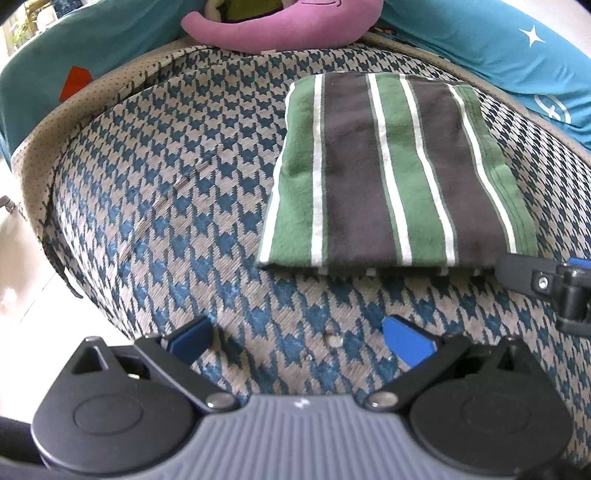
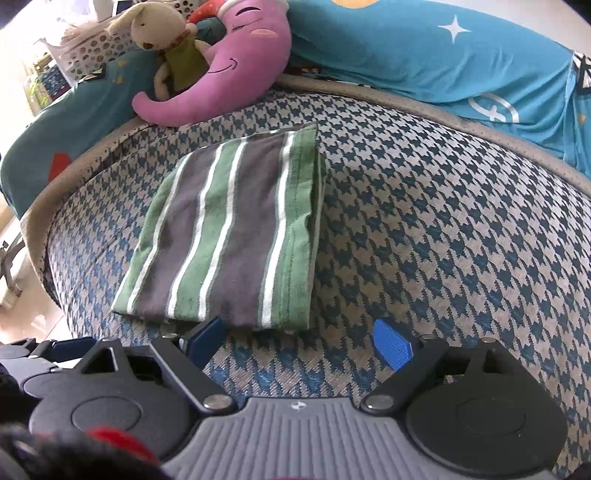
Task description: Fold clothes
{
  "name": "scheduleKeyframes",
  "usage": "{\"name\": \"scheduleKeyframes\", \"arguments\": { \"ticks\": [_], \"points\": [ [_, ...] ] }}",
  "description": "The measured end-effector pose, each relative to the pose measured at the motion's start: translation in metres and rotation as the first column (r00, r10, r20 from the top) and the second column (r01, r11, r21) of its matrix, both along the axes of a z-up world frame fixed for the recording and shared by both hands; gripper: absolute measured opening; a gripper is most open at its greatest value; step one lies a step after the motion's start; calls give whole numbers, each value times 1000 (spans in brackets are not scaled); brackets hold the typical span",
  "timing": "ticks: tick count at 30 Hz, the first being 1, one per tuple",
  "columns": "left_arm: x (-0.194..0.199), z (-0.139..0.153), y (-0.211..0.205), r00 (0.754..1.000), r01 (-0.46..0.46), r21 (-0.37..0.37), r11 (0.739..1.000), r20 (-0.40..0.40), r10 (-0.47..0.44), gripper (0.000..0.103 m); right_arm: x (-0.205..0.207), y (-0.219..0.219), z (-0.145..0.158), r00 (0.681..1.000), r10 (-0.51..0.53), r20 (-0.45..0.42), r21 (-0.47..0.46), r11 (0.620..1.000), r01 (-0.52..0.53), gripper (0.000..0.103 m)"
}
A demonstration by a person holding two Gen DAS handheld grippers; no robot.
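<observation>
A folded garment (image 1: 395, 173) with green, dark grey and white stripes lies flat as a neat rectangle on the houndstooth cushion (image 1: 177, 206). In the right wrist view the same garment (image 2: 229, 232) sits just beyond the fingers. My left gripper (image 1: 299, 339) is open over bare cushion, to the left of and nearer than the garment, holding nothing. My right gripper (image 2: 299, 341) is open too, its left finger (image 2: 203, 334) just at the garment's near edge, nothing between the fingers. The right gripper's tip (image 1: 546, 284) shows at the garment's near right corner in the left wrist view.
A purple moon-shaped plush (image 2: 221, 74) and a beige rabbit toy (image 2: 162, 33) rest at the cushion's far edge. Teal pillows (image 2: 424, 55) with star prints line the back. The cushion's left edge (image 1: 37, 192) drops to a pale floor. A white perforated basket (image 2: 85, 51) stands far left.
</observation>
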State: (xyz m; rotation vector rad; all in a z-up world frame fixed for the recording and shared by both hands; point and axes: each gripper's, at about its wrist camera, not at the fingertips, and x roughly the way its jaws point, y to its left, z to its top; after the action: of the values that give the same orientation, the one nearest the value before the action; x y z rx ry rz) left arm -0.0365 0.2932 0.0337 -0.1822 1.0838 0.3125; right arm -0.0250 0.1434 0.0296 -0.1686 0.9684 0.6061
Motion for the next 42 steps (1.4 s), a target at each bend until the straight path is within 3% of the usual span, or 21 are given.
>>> {"name": "scheduleKeyframes", "arguments": {
  "ticks": [42],
  "points": [
    [-1, -1, -2, 999, -26, -17, 1000, -23, 25, 103, 3, 0, -6, 1000, 21, -2, -4, 1000, -21, 89]
  ]
}}
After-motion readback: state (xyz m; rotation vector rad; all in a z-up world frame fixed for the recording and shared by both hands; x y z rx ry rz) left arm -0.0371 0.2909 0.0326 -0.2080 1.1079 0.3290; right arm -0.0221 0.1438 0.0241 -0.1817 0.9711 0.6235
